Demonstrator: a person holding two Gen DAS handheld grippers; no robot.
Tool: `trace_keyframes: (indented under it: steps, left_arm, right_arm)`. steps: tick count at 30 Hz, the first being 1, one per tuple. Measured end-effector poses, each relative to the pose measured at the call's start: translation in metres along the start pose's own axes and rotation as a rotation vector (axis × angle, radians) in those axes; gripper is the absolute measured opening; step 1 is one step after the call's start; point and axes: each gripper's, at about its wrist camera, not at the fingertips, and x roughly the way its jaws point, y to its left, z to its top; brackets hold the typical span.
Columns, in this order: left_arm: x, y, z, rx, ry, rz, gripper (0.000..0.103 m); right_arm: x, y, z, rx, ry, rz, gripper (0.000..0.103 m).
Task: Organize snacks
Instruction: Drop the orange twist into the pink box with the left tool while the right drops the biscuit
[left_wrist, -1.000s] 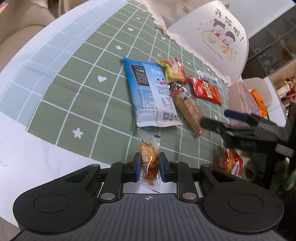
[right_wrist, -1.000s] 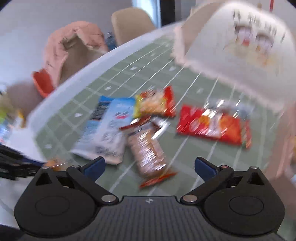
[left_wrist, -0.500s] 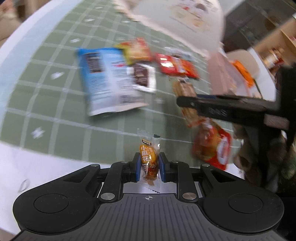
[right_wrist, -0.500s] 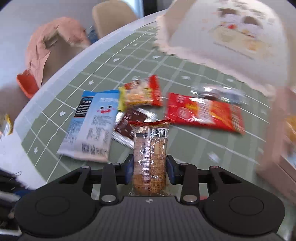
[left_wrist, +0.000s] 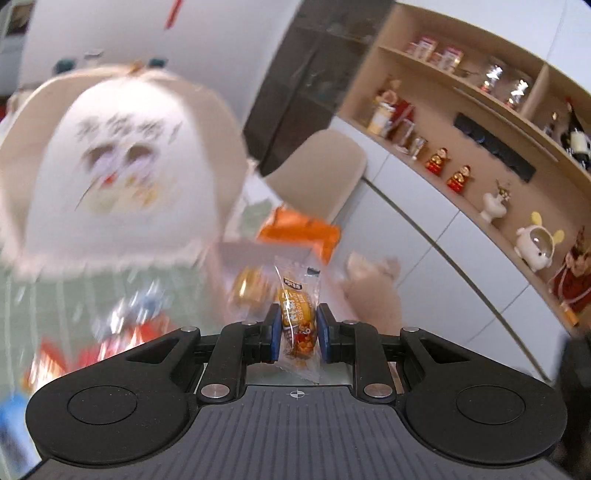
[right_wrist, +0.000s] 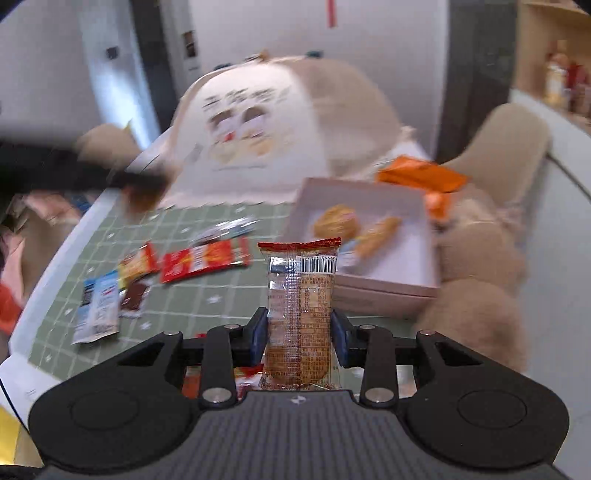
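Both tools are loaded and up off the desk, and what matters now is where the pink box lies from each. From the right tool the box sits ahead and a little to the right, on the far right part of the desk, open-topped, with two or three snacks already lying in it and an orange packet at its far edge. That tool is pinching a biscuit pack across its narrow width, the pack's long axis standing up and away from the pads, red crimped end farthest out. The left tool is pressed onto a small peanut packet, also held upright with its long axis pointing forward; its view is smeared, but the box shows as a pale blur just beyond the packet, with the orange packet behind. I'd judge the right tool the better lined up of the two, though I can't tell which is truly nearer. Both are held roughly level, pointing across the desk towards the box. Loose snacks lie on the green check cloth to the left: a blue bag, a red pack and a few smaller ones.
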Motion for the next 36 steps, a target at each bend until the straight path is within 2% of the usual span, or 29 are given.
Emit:
trace_keyframes:
  steps: [4,6,9,12,14,16,19,20,21,23,24,26,27,29,33,36]
  left_arm:
    - [0.080,-0.005,0.027,-0.075,0.057,-0.077,0.025]
    - [0.120,-0.004,0.026,-0.099,0.102,-0.074,0.026]
    - [0.138,0.001,0.012,-0.135,0.084,-0.049,0.026]
    - [0.119,0.010,-0.004,-0.154,0.059,-0.041,0.026]
    - [0.100,0.018,-0.023,-0.132,0.062,-0.008,0.026]
    - [0.084,0.029,-0.047,-0.122,0.096,0.041,0.026]
    - [0.068,0.049,-0.082,-0.175,0.171,0.092,0.026]
    - [0.064,0.056,-0.095,-0.201,0.194,0.099,0.026]
    - [0.058,0.062,-0.107,-0.222,0.210,0.104,0.026]
    - [0.046,0.070,-0.124,-0.235,0.227,0.117,0.026]
    - [0.039,0.075,-0.130,-0.230,0.231,0.130,0.026]
    - [0.021,0.088,-0.136,-0.211,0.220,0.174,0.026]
    - [0.012,0.096,-0.136,-0.202,0.206,0.212,0.026]
    - [-0.002,0.117,-0.134,-0.214,0.177,0.276,0.026]
    - [-0.028,0.170,-0.118,-0.268,0.092,0.411,0.026]
    - [-0.028,0.206,-0.101,-0.244,0.101,0.468,0.026]
  right_arm:
    - [-0.006,-0.020,-0.007,0.043,-0.017,-0.050,0.035]
    - [-0.006,-0.028,-0.010,0.062,-0.010,-0.063,0.035]
    - [-0.002,-0.040,-0.014,0.075,0.002,-0.080,0.035]
    - [0.001,-0.051,-0.011,0.095,0.008,-0.074,0.035]
    - [0.006,-0.059,0.003,0.101,-0.006,-0.065,0.035]
    - [0.010,-0.066,0.029,0.106,-0.044,-0.052,0.035]
    - [0.023,-0.079,0.086,0.117,-0.118,-0.019,0.036]
    - [0.031,-0.082,0.104,0.126,-0.125,-0.016,0.040]
    - [0.041,-0.084,0.120,0.138,-0.122,-0.016,0.052]
    - [0.059,-0.084,0.146,0.159,-0.117,-0.032,0.066]
    - [0.065,-0.079,0.153,0.150,-0.121,-0.038,0.068]
    - [0.074,-0.065,0.156,0.115,-0.119,-0.038,0.072]
    - [0.080,-0.055,0.154,0.101,-0.110,-0.023,0.078]
    - [0.091,-0.038,0.146,0.078,-0.075,0.006,0.081]
    - [0.119,0.005,0.110,0.026,0.042,0.043,0.081]
    - [0.135,0.035,0.072,-0.001,0.156,0.091,0.081]
